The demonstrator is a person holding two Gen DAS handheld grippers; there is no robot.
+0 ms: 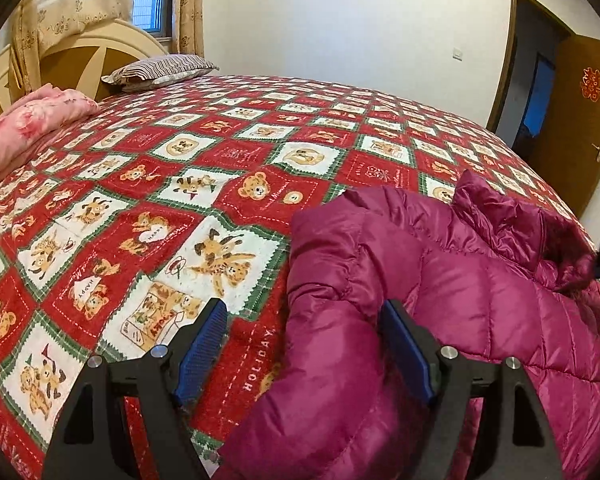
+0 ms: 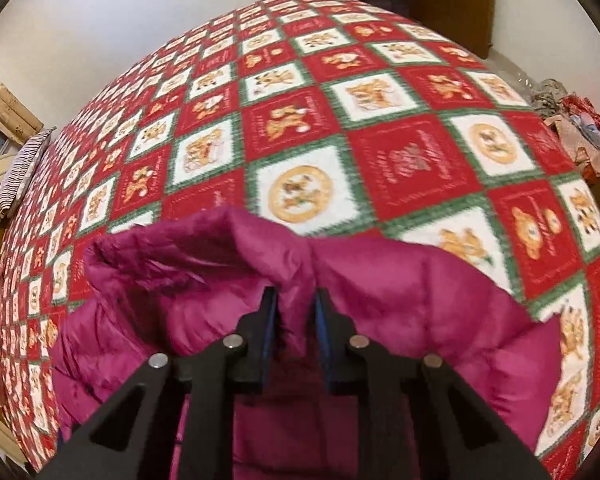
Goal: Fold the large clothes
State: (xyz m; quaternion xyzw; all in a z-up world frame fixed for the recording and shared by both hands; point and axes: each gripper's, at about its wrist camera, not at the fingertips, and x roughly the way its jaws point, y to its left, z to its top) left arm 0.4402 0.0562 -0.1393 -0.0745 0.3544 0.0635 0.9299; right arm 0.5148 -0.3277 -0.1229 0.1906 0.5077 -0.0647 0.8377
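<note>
Magenta quilted puffer jacket (image 1: pixel 440 280) lies on the red-and-white bear-print bedspread (image 1: pixel 180 184) at four o'clock in the left wrist view, its sleeve between the spread-apart left gripper (image 1: pixel 300 344). Right wrist view: the right gripper (image 2: pixel 296 316) pinches a jacket fold at six o'clock.

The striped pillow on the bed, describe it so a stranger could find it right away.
Start at the big bed with the red teddy-bear quilt. At its head end, by the curved headboard under the window, lies the striped pillow. Its dark stripes set it apart from the pink bedding nearby.
</note>
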